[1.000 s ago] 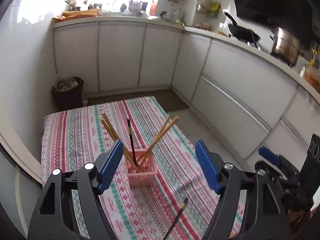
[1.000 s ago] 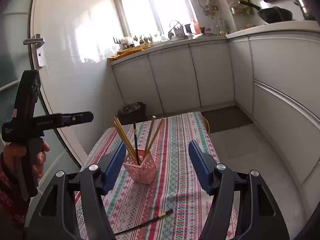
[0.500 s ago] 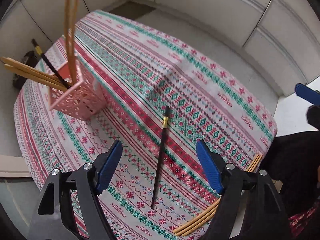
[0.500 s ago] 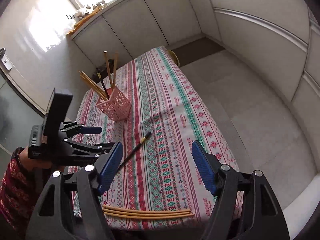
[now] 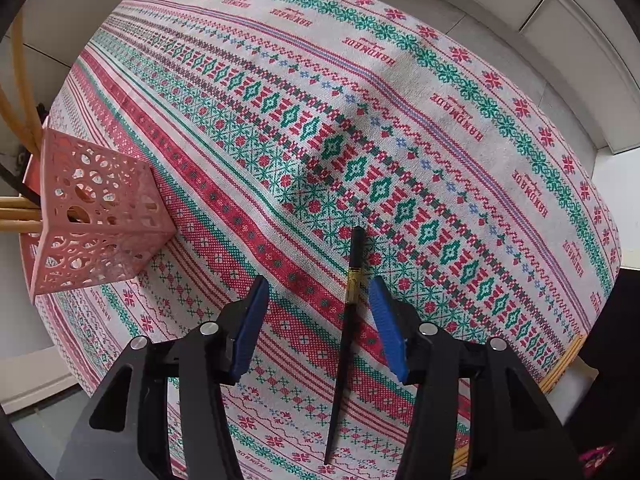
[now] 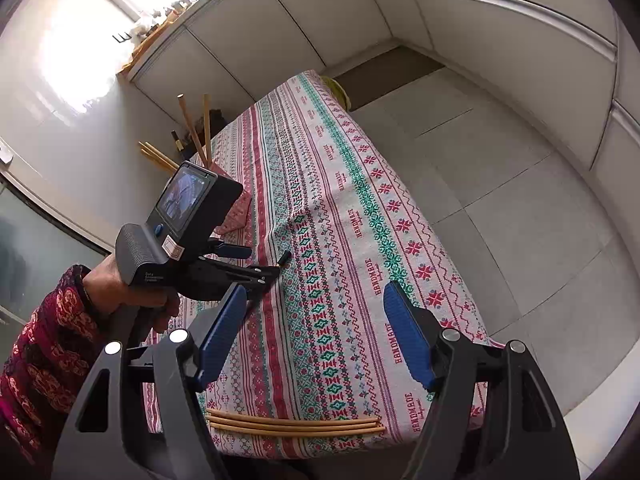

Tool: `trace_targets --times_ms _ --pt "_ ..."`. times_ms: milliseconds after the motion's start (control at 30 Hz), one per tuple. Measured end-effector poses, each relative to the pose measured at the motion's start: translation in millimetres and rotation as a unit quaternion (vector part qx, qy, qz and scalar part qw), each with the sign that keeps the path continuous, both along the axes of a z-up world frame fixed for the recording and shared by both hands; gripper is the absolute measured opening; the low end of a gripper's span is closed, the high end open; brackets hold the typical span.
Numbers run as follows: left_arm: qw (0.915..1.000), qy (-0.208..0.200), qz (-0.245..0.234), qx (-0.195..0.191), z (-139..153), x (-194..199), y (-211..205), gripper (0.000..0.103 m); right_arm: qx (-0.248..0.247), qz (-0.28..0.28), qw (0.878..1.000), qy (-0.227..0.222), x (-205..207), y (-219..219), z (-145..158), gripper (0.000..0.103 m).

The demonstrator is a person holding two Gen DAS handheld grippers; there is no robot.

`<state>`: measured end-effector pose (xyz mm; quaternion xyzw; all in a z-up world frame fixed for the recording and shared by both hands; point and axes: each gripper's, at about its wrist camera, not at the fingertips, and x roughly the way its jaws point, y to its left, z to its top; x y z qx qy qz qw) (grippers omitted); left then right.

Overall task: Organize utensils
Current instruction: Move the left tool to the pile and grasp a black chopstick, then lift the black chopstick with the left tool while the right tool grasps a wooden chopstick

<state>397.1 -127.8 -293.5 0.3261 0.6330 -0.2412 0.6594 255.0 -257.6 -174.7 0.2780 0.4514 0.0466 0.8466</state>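
A black chopstick (image 5: pixel 347 320) with a gold band lies on the patterned tablecloth (image 5: pixel 400 120). My left gripper (image 5: pixel 316 320) is open and low over it, the stick lying between the blue pads nearer the right pad (image 5: pixel 386 332). A pink perforated holder (image 5: pixel 96 224) with several wooden chopsticks stands at the left. In the right wrist view my right gripper (image 6: pixel 312 336) is open and empty above the near table edge, where three wooden chopsticks (image 6: pixel 296 424) lie. The left gripper (image 6: pixel 240 268) shows there over the black chopstick's tip (image 6: pixel 285 258).
The small table stands in a kitchen with white cabinets (image 6: pixel 500 40) and a tiled floor (image 6: pixel 540 200) to the right. The table's near edge is just below my right gripper. The holder (image 6: pixel 236 216) is partly hidden behind the left gripper's body.
My left gripper has dropped down and forward over the black chopstick, which now lies between its pads, and its jaws have narrowed. My right gripper has barely moved.
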Motion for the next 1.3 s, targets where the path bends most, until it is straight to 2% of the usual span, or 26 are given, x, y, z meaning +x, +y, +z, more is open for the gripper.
trace_targets --times_ms 33,67,133,200,267,333,367,433,533,633,700,767,867,967,1033,1167,1300 --pt "1.0 0.008 -0.002 0.005 -5.2 0.2 -1.1 0.035 -0.002 0.004 1.0 0.001 0.5 1.0 0.0 0.07" --pt "0.9999 0.011 -0.005 -0.003 -4.4 -0.7 -2.7 0.02 -0.005 0.011 1.0 0.001 0.9 2.8 0.4 0.07" --pt "0.9995 0.029 -0.003 -0.009 -7.4 -2.1 -3.8 0.006 -0.016 0.033 0.999 0.003 2.2 9.9 -0.4 0.07" --pt "0.9998 0.017 -0.008 0.0 -7.1 -6.4 -7.0 0.006 -0.029 0.062 0.998 0.006 4.4 20.3 -2.6 0.07" --pt "0.9997 0.011 0.004 -0.02 -2.7 -6.3 -1.9 0.006 -0.045 0.116 0.992 0.01 9.4 36.8 -4.1 0.07" --pt "0.9988 -0.019 0.02 -0.041 13.6 -11.0 8.0 0.006 -0.062 0.179 0.982 0.013 14.9 56.7 -7.5 0.07" --pt "0.9974 -0.035 0.028 -0.057 28.3 -15.6 14.5 0.006 -0.072 0.219 0.973 0.011 17.3 69.3 -9.6 0.07" --pt "0.992 -0.068 0.043 -0.097 64.9 -24.4 34.7 0.006 -0.112 0.306 0.945 0.004 18.8 99.6 -15.0 0.07" --pt "0.9763 -0.127 0.08 -0.156 128.2 -44.1 79.1 0.006 -0.177 0.434 0.883 -0.033 11.2 148.0 -21.3 0.07" --pt "0.9515 -0.184 0.13 -0.21 182.6 -64.7 123.9 0.006 -0.218 0.504 0.834 -0.054 5.3 184.2 -31.3 0.07" --pt "0.932 -0.217 0.163 -0.24 207.5 -78.6 142.2 0.006 -0.223 0.534 0.813 -0.064 4.2 200.7 -37.6 0.07" --pt "0.9131 -0.24 0.196 -0.265 221.5 -96.1 167.2 0.006 -0.211 0.576 0.788 -0.06 1.4 215.2 -44.9 0.069" --pt "0.8899 -0.261 0.238 -0.288 228.8 -108.2 190.4 0.006 -0.227 0.621 0.748 -0.058 -4.1 233.7 -56.2 0.069" --pt "0.8746 -0.277 0.262 -0.299 236.3 -114.3 210.5 0.006 -0.241 0.643 0.725 -0.049 -4.1 246.9 -67.6 0.069" --pt "0.8686 -0.282 0.266 -0.309 243.0 -117.0 219.2 0.006 -0.247 0.655 0.713 -0.044 -4.0 253.0 -73.7 0.069" --pt "0.8626 -0.288 0.273 -0.314 249.9 -121.9 228.4 0.006 -0.256 0.67 0.695 -0.034 -2.6 262.2 -83.3 0.067" --pt "0.861 -0.286 0.28 -0.314 244.6 -121.0 233.2 0.006 -0.26 0.684 0.681 -0.031 -3.7 270.6 -89.8 0.066"
